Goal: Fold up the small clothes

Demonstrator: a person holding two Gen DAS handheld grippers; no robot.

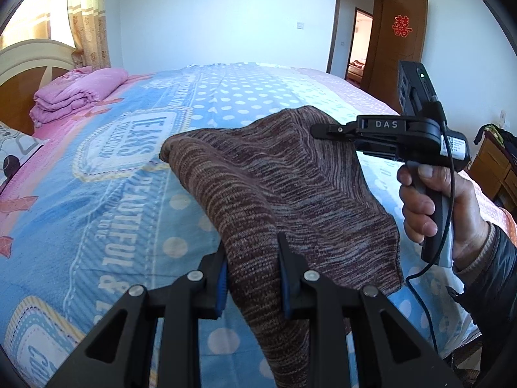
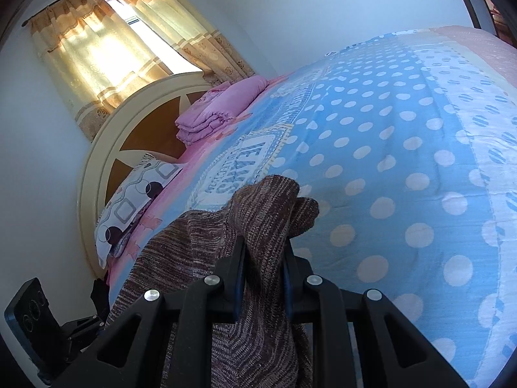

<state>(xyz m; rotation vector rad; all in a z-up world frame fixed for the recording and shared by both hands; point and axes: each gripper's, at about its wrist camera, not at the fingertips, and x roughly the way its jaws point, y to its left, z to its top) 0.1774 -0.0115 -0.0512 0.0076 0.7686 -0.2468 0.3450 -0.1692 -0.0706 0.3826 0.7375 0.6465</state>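
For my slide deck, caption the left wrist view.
Left gripper and right gripper hold a brown striped knit garment above a blue polka-dot bedspread.

You've got "DAS" in pale letters on the right gripper (image 1: 318, 128). On the bedsheet (image 1: 97, 213), "BEAUTIFUL" runs beside a badge reading "TEXAS". Beyond the bed's far corner, a red double-happiness sign (image 1: 401, 26) hangs on the wooden door (image 1: 404, 51).

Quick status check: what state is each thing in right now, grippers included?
Left gripper: shut on brown knit garment.
Right gripper: shut on the same garment.
Brown knit garment: lifted, draped between both grippers.
Pink quilt: folded, by headboard.
Door: open.
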